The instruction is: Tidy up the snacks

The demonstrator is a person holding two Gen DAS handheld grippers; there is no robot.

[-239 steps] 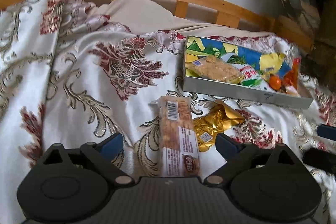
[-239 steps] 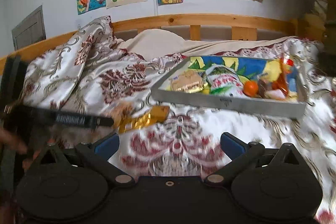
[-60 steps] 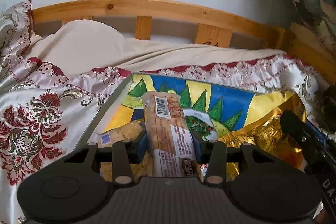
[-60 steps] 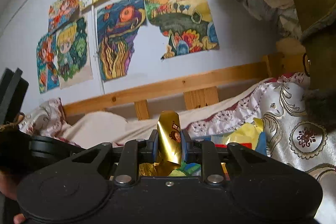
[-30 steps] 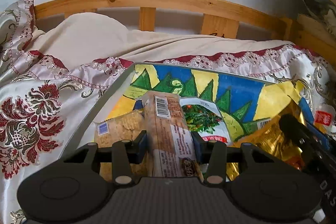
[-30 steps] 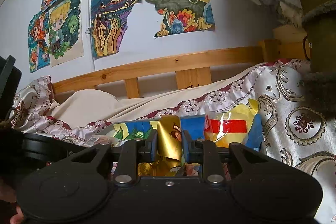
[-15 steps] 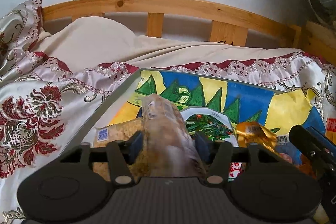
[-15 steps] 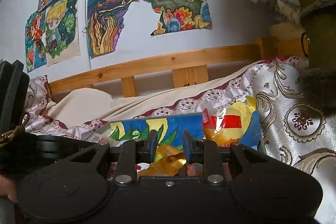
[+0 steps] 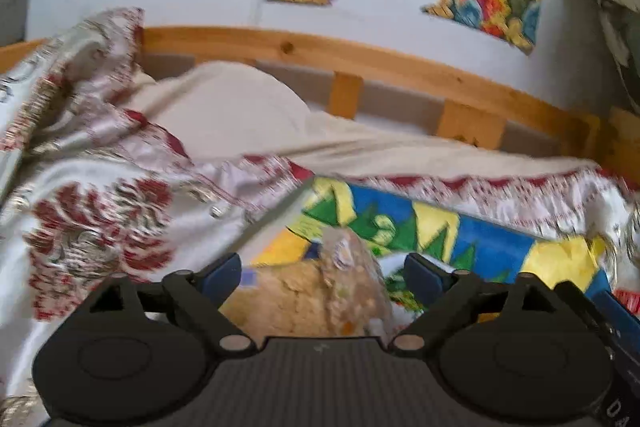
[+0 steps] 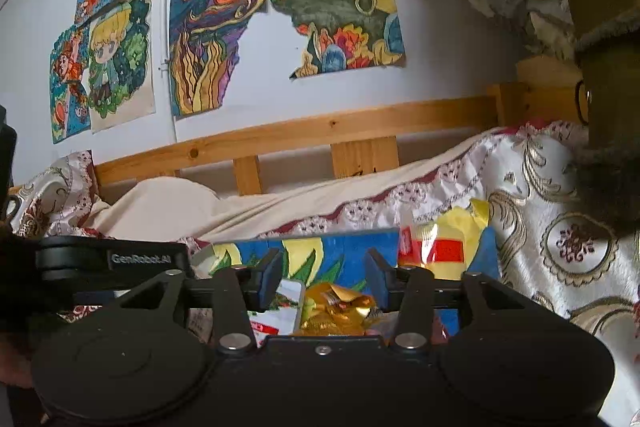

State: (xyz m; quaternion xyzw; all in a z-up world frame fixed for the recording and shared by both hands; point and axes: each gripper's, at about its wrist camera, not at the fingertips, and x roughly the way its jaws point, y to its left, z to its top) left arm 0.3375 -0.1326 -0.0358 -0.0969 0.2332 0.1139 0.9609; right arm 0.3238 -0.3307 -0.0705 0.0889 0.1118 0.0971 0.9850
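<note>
A snack box (image 9: 480, 239) with a bright blue, yellow and green lining lies on the bed. In the blurred left wrist view the long biscuit bar (image 9: 352, 287) rests in the box, free of my left gripper (image 9: 322, 273), whose jaws are opening wide with the bar below and between them. The gold foil packet (image 10: 340, 311) lies crumpled in the box (image 10: 352, 247), loose between the opening jaws of my right gripper (image 10: 322, 277); the pads do not press on it. A second biscuit pack (image 9: 276, 295) sits left of the bar.
A yellow and red snack bag (image 10: 444, 243) leans at the box's right end. The floral bedspread (image 9: 100, 227) surrounds the box, with a pillow (image 9: 224, 115) and a wooden rail (image 9: 360, 63) behind. The left gripper's body (image 10: 112, 259) shows in the right wrist view.
Both grippers have let go: the biscuit bar dropped out of the left jaws into the box, and the gold packet fell from the right jaws. The left view has lifted and tilted.
</note>
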